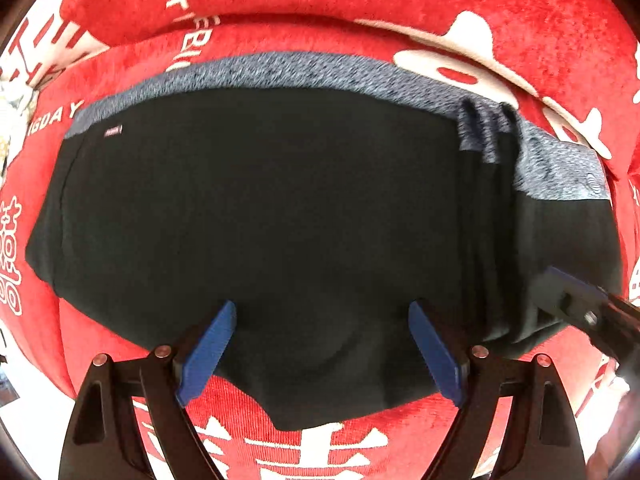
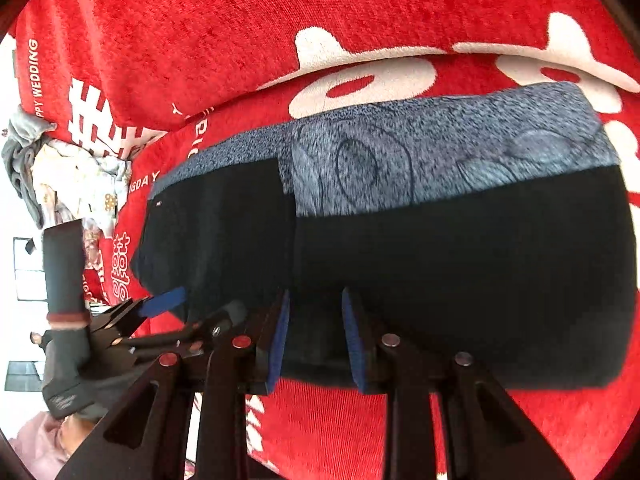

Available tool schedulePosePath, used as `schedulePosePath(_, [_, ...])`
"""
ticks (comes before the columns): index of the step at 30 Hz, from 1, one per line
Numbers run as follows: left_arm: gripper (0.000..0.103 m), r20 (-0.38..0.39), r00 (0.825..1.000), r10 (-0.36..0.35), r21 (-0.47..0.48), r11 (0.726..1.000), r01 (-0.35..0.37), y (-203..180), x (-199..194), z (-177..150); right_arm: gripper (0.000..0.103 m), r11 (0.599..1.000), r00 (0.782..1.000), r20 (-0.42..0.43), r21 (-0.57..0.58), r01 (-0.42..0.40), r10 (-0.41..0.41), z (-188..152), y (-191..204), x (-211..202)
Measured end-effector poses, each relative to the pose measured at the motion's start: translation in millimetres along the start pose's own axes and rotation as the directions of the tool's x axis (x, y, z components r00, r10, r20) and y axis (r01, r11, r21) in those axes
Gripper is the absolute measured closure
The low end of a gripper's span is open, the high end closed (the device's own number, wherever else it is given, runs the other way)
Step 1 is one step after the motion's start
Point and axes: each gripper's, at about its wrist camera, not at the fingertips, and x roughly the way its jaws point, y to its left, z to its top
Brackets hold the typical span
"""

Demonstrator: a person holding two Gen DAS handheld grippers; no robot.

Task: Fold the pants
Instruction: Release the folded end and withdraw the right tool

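Observation:
The pants (image 1: 280, 208) are black with a speckled grey waistband (image 1: 288, 70) and lie folded on a red cloth. They also show in the right wrist view (image 2: 460, 264), with one folded layer overlapping on the left. My left gripper (image 1: 322, 348) is open, its blue pads (image 1: 208, 354) over the near edge of the pants. My right gripper (image 2: 314, 340) is open, its blue pads (image 2: 278, 344) partly apart at the near edge of the pants, nothing clamped between them. The right gripper also shows at the right of the left wrist view (image 1: 576, 300).
The red cloth with white lettering (image 2: 200, 40) covers the surface and has a raised fold behind the pants. A heap of pale fabric (image 2: 76, 176) lies at the far left. A gloved hand (image 2: 68, 344) holds the left gripper (image 2: 160, 304).

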Motion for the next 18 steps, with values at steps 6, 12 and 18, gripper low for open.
schedulePosePath(6, [0.012,0.015,1.0,-0.004,0.014,1.0,0.004,6.6,7.5,-5.5,0.073,0.998,0.997,0.041,-0.024,0.061,-0.06,-7.6,8.4,-17.2])
schedulePosePath(12, [0.011,0.017,1.0,-0.007,0.022,1.0,0.007,7.8,10.7,-7.9,0.073,0.993,0.99,0.082,-0.013,0.118,-0.117,4.3,12.9,-14.3])
schedulePosePath(18, [0.002,0.008,1.0,-0.003,0.026,1.0,0.003,4.7,15.0,-1.2,0.063,0.988,0.99,0.003,-0.051,0.144,-0.144,-11.8,22.9,11.4])
